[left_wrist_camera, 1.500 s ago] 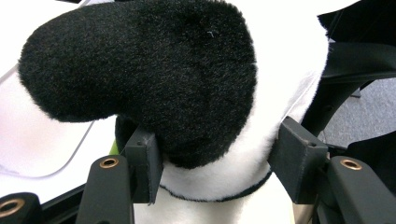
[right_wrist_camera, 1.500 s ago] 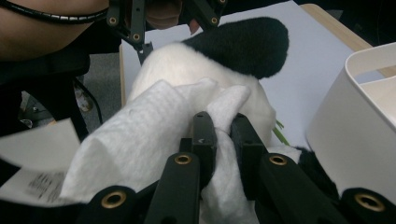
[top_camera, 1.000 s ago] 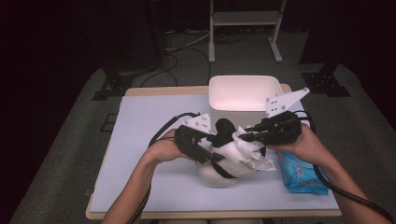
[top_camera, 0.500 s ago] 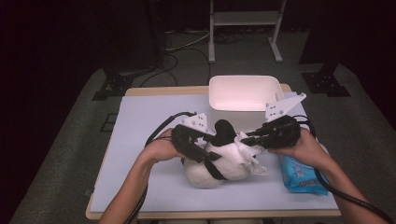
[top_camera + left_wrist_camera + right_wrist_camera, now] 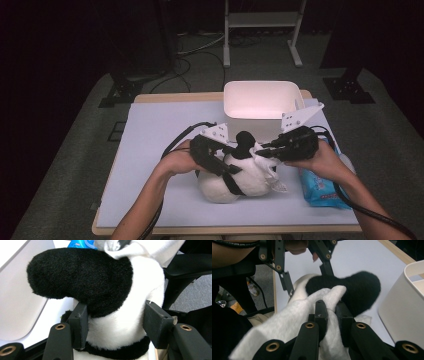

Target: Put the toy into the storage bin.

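place: lab or recording studio, probably
walls: dark all round, too dim to tell more
table (image 5: 150,130): lone, white top, wood edge
floor (image 5: 75,165): grey carpet
cables (image 5: 192,55): loose behind table
stand (image 5: 262,20): metal frame at back

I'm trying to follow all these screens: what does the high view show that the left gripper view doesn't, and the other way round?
High view alone: the whole table, the white bin at its far side, both forearms, and the right gripper pinching a white cloth.

Left gripper view alone: up close, the left gripper with its pads pressed on the toy's white body just under a black limb.

Both: the black-and-white plush toy and the blue packet.
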The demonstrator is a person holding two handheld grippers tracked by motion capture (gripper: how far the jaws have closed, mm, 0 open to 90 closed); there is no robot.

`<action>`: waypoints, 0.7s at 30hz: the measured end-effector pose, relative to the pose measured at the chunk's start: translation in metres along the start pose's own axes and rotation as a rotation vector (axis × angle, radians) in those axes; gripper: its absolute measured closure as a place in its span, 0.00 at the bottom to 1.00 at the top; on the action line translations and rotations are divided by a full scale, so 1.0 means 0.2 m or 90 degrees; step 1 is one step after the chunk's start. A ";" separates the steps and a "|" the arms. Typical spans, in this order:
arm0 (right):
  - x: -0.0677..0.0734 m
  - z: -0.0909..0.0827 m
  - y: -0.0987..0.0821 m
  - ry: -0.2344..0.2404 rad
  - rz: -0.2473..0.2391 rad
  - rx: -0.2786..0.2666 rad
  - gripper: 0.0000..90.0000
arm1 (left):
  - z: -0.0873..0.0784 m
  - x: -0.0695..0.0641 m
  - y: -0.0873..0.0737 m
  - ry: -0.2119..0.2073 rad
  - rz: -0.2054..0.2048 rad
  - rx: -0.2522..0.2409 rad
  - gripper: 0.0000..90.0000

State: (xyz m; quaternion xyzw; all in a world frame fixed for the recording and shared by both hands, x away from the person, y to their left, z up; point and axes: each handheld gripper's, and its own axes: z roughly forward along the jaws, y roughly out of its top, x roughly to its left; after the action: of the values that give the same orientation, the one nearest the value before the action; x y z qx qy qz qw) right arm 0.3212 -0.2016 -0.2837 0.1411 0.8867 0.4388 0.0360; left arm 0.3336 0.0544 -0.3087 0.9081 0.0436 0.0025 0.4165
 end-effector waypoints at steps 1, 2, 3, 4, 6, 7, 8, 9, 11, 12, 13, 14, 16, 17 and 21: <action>0.00 0.00 0.00 -0.002 -0.003 0.003 0.90 | 0.01 0.00 0.00 0.001 0.000 0.004 0.47; 0.00 0.01 0.01 -0.006 -0.005 0.008 0.90 | 0.01 0.00 0.01 0.001 -0.001 0.006 0.47; 0.00 0.01 0.01 -0.006 -0.005 0.008 0.90 | 0.01 0.00 0.01 0.001 -0.001 0.006 0.47; -0.01 0.01 0.00 -0.006 -0.001 0.006 0.90 | 0.02 0.01 0.01 0.001 -0.003 0.009 0.47; -0.01 0.01 -0.02 -0.006 0.005 0.008 0.90 | 0.04 0.01 0.01 0.005 -0.005 0.012 0.45; -0.02 0.01 -0.03 -0.006 0.009 0.010 0.90 | 0.04 0.00 0.01 0.006 -0.005 0.014 0.44; -0.03 0.01 -0.04 -0.004 0.014 0.010 0.90 | 0.05 0.00 0.01 0.008 -0.007 0.014 0.43; -0.03 0.01 -0.04 -0.004 0.014 0.010 0.90 | 0.05 0.00 0.01 0.008 -0.007 0.014 0.41; -0.04 0.01 -0.06 -0.002 0.023 0.006 0.90 | 0.05 0.00 0.01 0.009 -0.008 0.014 0.39; -0.05 0.01 -0.08 -0.005 0.034 0.006 0.90 | 0.05 0.01 0.00 0.014 -0.015 0.015 0.36; -0.05 0.01 -0.08 -0.005 0.034 0.006 0.90 | 0.05 0.01 0.00 0.014 -0.015 0.015 0.35; -0.05 0.00 -0.10 -0.006 0.036 0.005 0.90 | 0.05 0.01 -0.01 0.017 -0.017 0.020 0.35; -0.06 -0.01 -0.13 -0.013 0.042 0.005 0.90 | 0.05 0.02 -0.04 0.023 -0.024 0.044 0.31; -0.06 -0.01 -0.13 -0.013 0.042 0.005 0.90 | 0.05 0.02 -0.04 0.023 -0.024 0.044 0.30; -0.08 -0.02 -0.19 -0.016 0.054 0.008 0.90 | 0.06 0.04 -0.13 0.034 -0.050 0.059 0.24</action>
State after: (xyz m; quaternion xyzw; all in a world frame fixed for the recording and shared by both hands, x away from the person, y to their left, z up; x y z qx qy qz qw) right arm 0.3273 -0.2307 -0.3116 0.1842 0.8823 0.4324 0.0272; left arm 0.3406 0.0632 -0.3357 0.9237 0.0902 0.0088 0.3721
